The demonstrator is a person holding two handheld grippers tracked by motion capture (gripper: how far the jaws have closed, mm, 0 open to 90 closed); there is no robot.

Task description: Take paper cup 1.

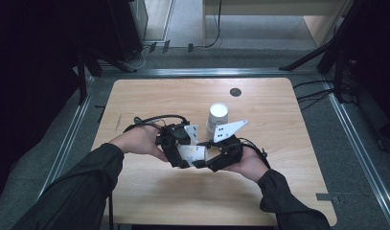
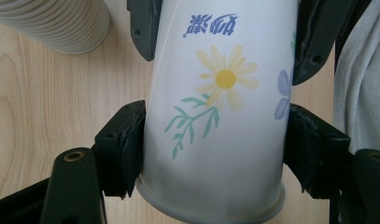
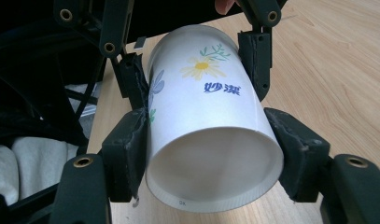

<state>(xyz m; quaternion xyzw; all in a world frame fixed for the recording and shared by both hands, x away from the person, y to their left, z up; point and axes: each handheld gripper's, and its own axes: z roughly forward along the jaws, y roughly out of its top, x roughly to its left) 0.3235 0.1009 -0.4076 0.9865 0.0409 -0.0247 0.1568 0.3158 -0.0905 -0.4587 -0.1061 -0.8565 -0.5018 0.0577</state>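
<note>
Both grippers are clamped on one flower-printed paper cup (image 1: 192,153), held lying on its side above the near middle of the wooden table (image 1: 149,191). The left gripper (image 2: 211,154) grips it near the rolled rim, its pads pressed to the wall; the right gripper (image 3: 211,154) grips the base end, jaws touching both sides. A stack of white paper cups (image 1: 217,116) stands just beyond them. This looks like the step of pulling a nested cup free or passing it between hands. Next, one gripper must hold firm while the other pulls straight along the cup's axis, gently, since the thin wall may crush.
</note>
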